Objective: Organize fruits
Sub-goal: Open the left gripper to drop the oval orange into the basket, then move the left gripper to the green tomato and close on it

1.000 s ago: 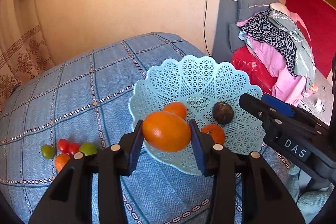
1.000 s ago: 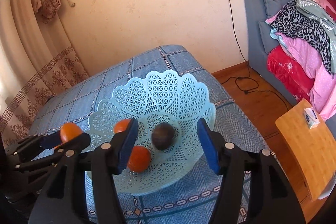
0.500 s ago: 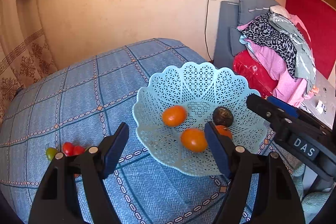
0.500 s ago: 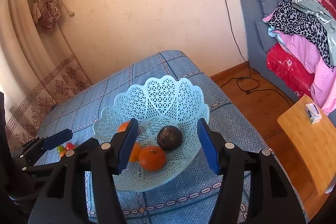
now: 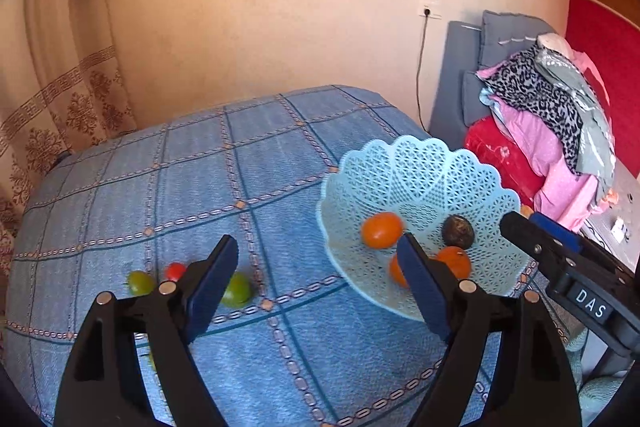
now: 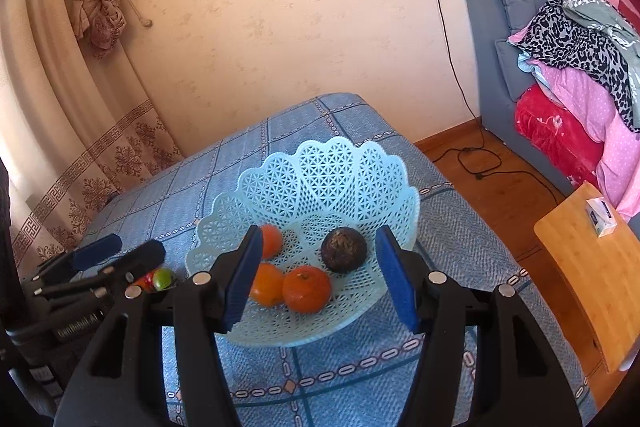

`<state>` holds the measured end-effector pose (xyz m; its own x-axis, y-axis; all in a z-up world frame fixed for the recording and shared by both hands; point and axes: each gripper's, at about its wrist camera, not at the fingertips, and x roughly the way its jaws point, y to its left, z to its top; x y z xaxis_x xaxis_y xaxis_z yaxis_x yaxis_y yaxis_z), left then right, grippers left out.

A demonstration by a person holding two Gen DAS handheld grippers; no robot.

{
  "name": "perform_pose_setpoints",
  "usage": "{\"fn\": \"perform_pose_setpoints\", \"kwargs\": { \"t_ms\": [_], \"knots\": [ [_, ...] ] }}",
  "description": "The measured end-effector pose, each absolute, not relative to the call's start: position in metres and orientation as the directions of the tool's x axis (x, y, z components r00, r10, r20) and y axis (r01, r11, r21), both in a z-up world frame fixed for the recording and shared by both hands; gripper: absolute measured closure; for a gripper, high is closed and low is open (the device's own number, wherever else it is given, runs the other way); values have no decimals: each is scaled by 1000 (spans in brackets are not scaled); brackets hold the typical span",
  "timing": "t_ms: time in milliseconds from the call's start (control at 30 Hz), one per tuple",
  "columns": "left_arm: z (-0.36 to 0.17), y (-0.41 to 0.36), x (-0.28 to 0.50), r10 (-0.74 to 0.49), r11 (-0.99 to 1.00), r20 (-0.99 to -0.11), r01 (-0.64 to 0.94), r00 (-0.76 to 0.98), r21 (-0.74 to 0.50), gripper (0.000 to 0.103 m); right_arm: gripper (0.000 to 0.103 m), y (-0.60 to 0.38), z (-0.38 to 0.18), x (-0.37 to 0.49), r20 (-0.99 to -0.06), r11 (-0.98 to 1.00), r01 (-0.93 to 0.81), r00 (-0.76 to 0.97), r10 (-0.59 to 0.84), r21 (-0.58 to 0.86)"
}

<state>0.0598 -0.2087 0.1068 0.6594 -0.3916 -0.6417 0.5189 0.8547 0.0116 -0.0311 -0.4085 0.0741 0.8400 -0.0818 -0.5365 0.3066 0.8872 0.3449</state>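
A light blue lattice basket (image 6: 320, 167) (image 5: 424, 163) stands on a blue checked tablecloth (image 5: 200, 187). It holds three oranges, one near the front (image 6: 307, 289), and a dark round fruit (image 6: 344, 249) (image 5: 458, 231). Small green (image 5: 237, 290) and red (image 5: 175, 270) tomatoes lie on the cloth left of the basket. My left gripper (image 5: 316, 279) is open and empty, above the cloth between the tomatoes and the basket. My right gripper (image 6: 318, 275) is open and empty, over the basket's front.
A wooden side table (image 6: 592, 267) with a small box stands to the right. A grey sofa piled with clothes (image 6: 576, 39) is at the far right. A curtain (image 6: 80, 67) hangs at the left. A power cord (image 6: 480, 163) lies on the wooden floor.
My left gripper opened and dropped its orange into the basket, then swung left toward the tomatoes. My right gripper stayed open and pulled back a little.
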Motion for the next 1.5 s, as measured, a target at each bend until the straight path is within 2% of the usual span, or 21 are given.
{"fn": "perform_pose_setpoints", "kwargs": {
  "t_ms": [667,1500],
  "knots": [
    [94,-116,59,-269,927,-645,374,715,27,22,43,-346,76,-20,-557,928,192,830,20,320],
    [25,-57,71,-191,958,-747,288,637,1,22,43,-254,51,5,-640,968,28,755,143,249]
  ]
}}
